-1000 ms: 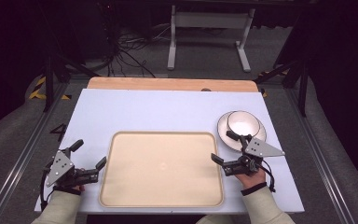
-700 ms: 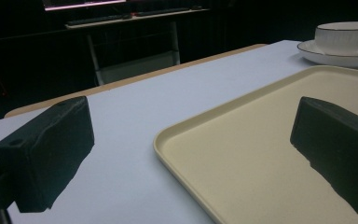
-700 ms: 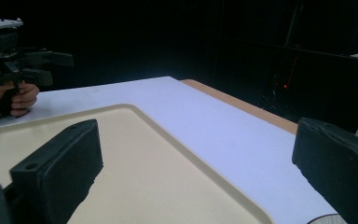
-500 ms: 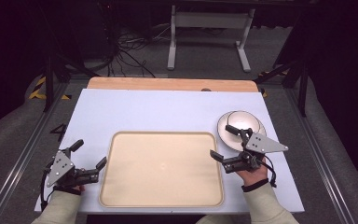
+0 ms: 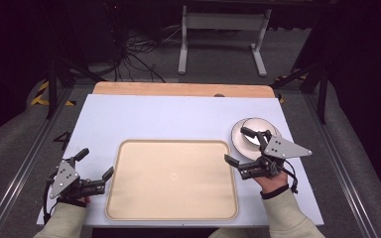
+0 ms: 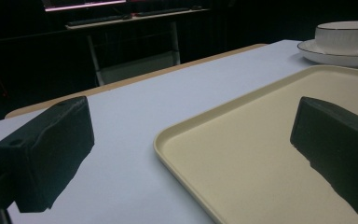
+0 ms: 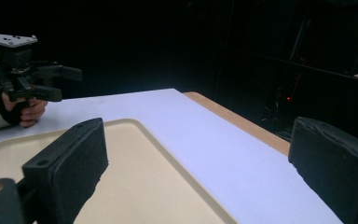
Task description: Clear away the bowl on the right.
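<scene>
A beige tray [image 5: 171, 178] lies empty on the white table, near the front edge. To its right stands a white bowl [image 5: 256, 130] on a white plate [image 5: 238, 139]. My left gripper [image 5: 95, 162] rests open at the tray's left rim, holding nothing. My right gripper [image 5: 236, 145] is open between the tray's right rim and the plate, its far jaw over the plate's edge. In the left gripper view the open jaws straddle the tray's corner [image 6: 177, 135], with the bowl [image 6: 347, 35] far right. The right gripper view looks across the tray [image 7: 121, 186] at the left gripper [image 7: 51, 79].
The table [image 5: 178, 119] has a wooden strip [image 5: 178, 89] along its far edge. Behind it on the dark floor are cables and a metal stand [image 5: 223, 29]. Metal rails run along both sides of the table.
My right gripper has drifted slightly to the right, closer to the plate. The left gripper, tray and bowl have not moved.
</scene>
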